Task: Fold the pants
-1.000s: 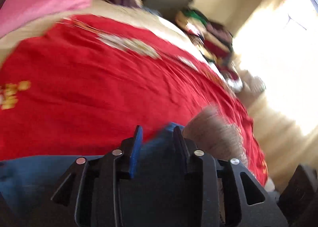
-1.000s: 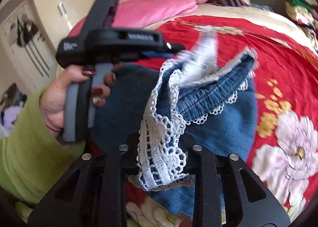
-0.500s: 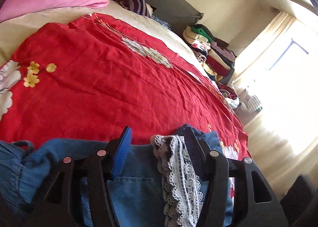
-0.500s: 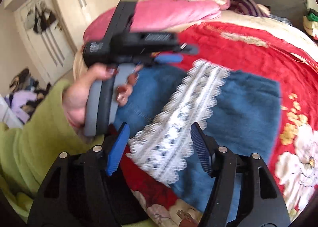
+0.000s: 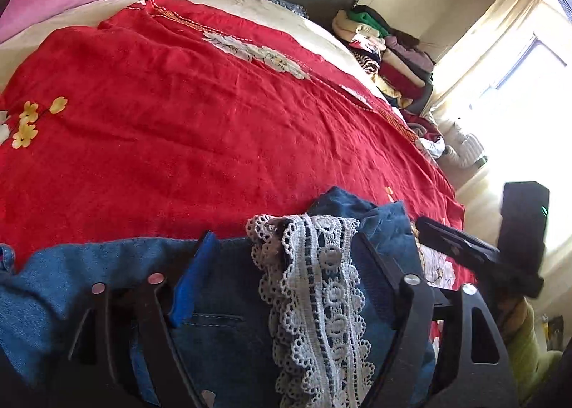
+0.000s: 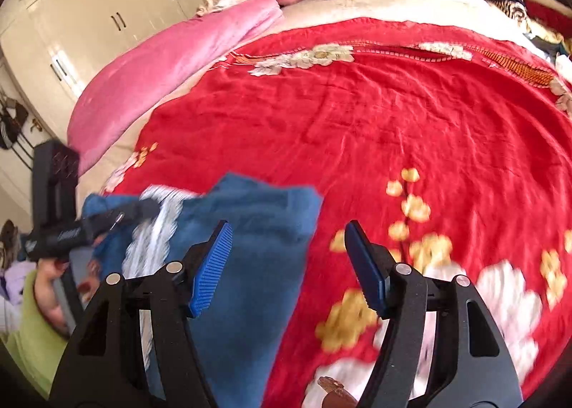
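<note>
Lying between the open left hand-held gripper (image 5: pixel 282 268) fingers: denim pants (image 5: pixel 221 336).

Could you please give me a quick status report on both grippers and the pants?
Left gripper open, right gripper open, neither gripping. Blue denim pants with white lace trim lying folded on red floral bedspread. Nothing in the way.

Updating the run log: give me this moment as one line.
left gripper: open over denim pants | right gripper: open, empty | lace trim on top | red blanket underneath
</note>
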Demonstrator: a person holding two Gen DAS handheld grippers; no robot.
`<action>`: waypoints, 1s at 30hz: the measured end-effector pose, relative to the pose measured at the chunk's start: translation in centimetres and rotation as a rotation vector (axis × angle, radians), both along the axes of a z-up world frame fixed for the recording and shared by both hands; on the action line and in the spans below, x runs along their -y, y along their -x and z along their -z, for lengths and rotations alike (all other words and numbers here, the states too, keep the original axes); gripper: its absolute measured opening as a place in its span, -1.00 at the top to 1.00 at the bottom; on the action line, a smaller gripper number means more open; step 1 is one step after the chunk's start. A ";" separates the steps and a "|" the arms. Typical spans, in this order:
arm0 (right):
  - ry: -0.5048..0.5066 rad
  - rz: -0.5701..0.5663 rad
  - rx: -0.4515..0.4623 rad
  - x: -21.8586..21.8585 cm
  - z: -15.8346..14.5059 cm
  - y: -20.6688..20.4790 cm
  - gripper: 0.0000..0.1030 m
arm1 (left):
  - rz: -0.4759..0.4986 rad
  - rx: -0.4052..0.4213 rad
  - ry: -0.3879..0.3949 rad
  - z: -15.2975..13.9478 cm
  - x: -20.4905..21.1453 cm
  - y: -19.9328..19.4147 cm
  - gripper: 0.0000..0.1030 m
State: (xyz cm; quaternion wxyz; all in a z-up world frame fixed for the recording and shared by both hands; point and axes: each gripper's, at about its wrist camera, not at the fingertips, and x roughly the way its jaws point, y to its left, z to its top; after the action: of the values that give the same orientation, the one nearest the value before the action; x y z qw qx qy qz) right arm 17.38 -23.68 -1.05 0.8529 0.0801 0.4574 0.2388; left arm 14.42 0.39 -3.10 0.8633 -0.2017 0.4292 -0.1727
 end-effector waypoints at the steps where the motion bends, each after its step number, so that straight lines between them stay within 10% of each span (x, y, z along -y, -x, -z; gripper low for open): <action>1: -0.014 -0.002 -0.014 0.0 0.5 0.0 -0.15 | 0.000 -0.004 -0.005 0.1 0.0 0.0 -0.54; 5: -0.112 -0.027 -0.130 -0.4 3.5 -2.7 -0.07 | -0.005 -0.032 -0.010 0.5 0.5 -0.8 -0.30; 7: -0.152 -0.048 -0.138 -0.5 3.7 -2.2 0.28 | 0.006 -0.047 0.035 0.8 0.7 -1.1 0.48; 10: -0.191 -0.060 -0.105 -0.2 2.8 -1.3 0.79 | 0.008 -0.026 0.012 0.3 1.4 -1.1 0.61; 22: 0.017 -0.006 -0.021 -1.2 3.1 -0.6 0.71 | 0.009 -0.011 -0.105 0.7 2.3 -0.9 0.30; 30: 0.054 0.042 0.071 0.2 0.1 2.0 0.11 | -0.016 0.018 -0.154 -0.7 1.3 1.4 0.09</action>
State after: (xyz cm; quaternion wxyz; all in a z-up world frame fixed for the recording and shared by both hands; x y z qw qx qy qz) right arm 15.33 -23.90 -1.14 0.8752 0.0581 0.4315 0.2109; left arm 12.99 -0.91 -2.39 0.8814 -0.1365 0.4319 -0.1339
